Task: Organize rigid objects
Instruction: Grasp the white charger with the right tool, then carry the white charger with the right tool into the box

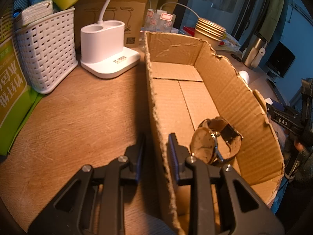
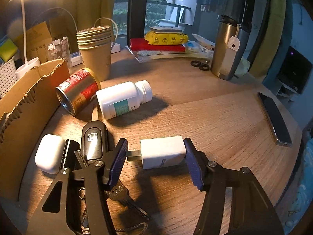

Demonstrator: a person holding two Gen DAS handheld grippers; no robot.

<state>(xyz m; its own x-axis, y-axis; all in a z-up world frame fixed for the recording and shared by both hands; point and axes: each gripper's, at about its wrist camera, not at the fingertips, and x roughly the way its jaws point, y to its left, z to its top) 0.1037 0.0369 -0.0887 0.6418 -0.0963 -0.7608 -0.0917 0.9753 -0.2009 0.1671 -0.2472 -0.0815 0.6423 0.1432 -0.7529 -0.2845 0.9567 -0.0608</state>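
- Cardboard box (image 1: 230,90) lying open on the wooden tabletop (image 1: 78,121), its torn left wall being pinched by the left gripper (image 1: 156,146), one finger outside and one inside, clenched on that wall.
- Resting inside the box near its right wall: a wristwatch (image 1: 213,141) with a pale dial and brown strap, just beside the inner finger.
- Standing beyond the box's left wall: a white lamp base (image 1: 107,51) and a white woven basket (image 1: 47,49) toward the tabletop's far left edge.
- Straddling a white charger plug (image 2: 163,151) on the tabletop: the right gripper (image 2: 156,160), jaws partly apart; right pad touching or nearly touching the plug's end, left pad just beside its metal prongs, not gripping.
- Lying left of the plug, close to the box's outer wall: a black car key (image 2: 93,143) with metal keys (image 2: 125,197), and a white earbud case (image 2: 49,153).
- Lying on their sides farther back: a white pill bottle (image 2: 123,98) and a red-and-gold can (image 2: 78,91), side by side.
- Standing behind them: stacked paper cups (image 2: 95,49); a steel flask (image 2: 225,49) toward the far right edge; a phone (image 2: 275,117) near the right edge.
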